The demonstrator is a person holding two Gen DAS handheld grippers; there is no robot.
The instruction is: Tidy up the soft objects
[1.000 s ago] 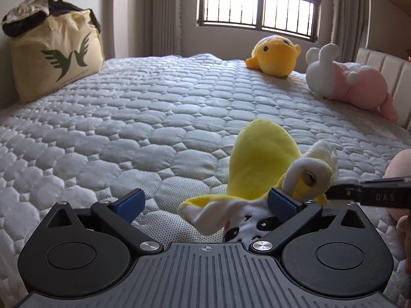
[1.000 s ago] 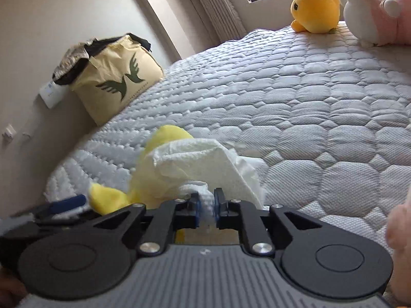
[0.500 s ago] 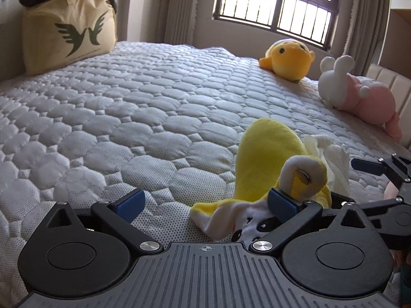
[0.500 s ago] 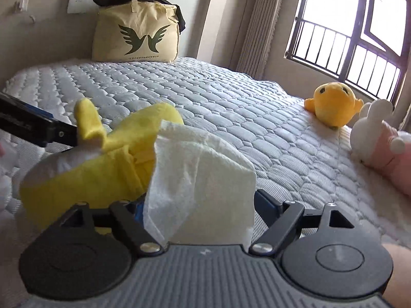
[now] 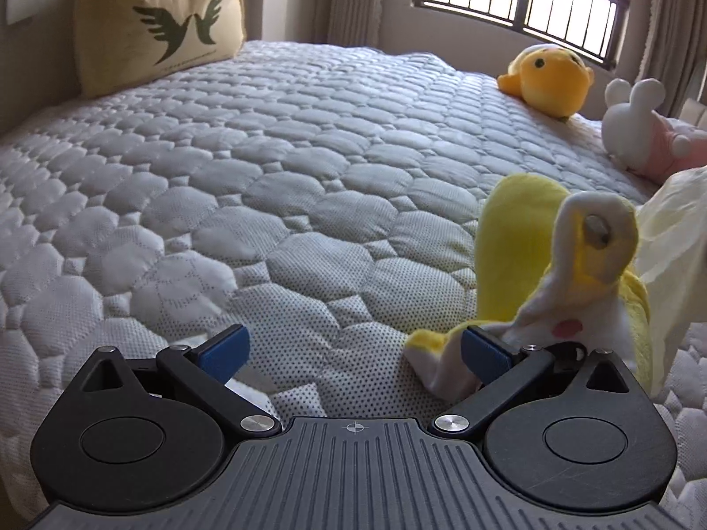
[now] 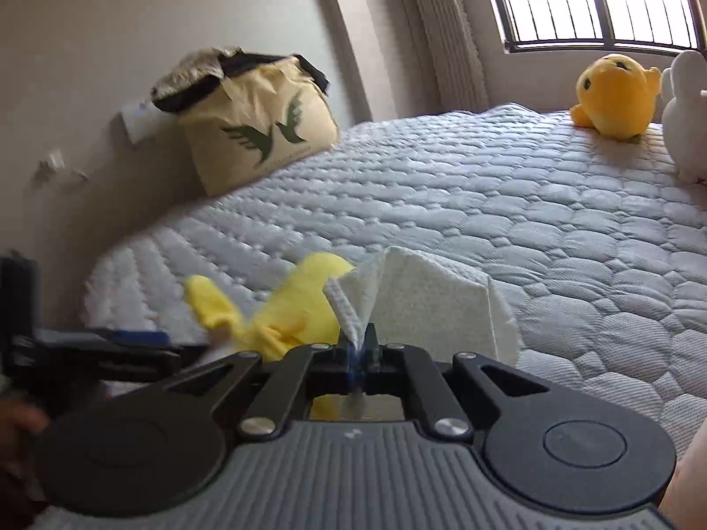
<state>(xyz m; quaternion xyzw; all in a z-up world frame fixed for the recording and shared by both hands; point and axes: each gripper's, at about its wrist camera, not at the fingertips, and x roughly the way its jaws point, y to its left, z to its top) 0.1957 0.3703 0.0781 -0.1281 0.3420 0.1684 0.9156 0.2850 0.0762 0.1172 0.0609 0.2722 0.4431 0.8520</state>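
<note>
A yellow and white banana plush (image 5: 530,265) lies on the grey quilted mattress (image 5: 287,154), just right of my left gripper (image 5: 353,349), which is open and empty; its right finger touches the plush's white peel. In the right wrist view the plush (image 6: 291,309) lies low at left. My right gripper (image 6: 360,349) is shut on a white tissue (image 6: 424,304), held up beside the plush. The tissue also shows at the left wrist view's right edge (image 5: 676,256).
An orange round plush (image 5: 548,79) and a white and pink bunny plush (image 5: 649,128) lie at the far side under the window. A beige tote bag (image 5: 159,31) with a green bird print leans on the wall at the head end.
My right gripper opened half a second ago and has shut again on the tissue's edge. Both views swung; the left gripper stayed open by the plush.
</note>
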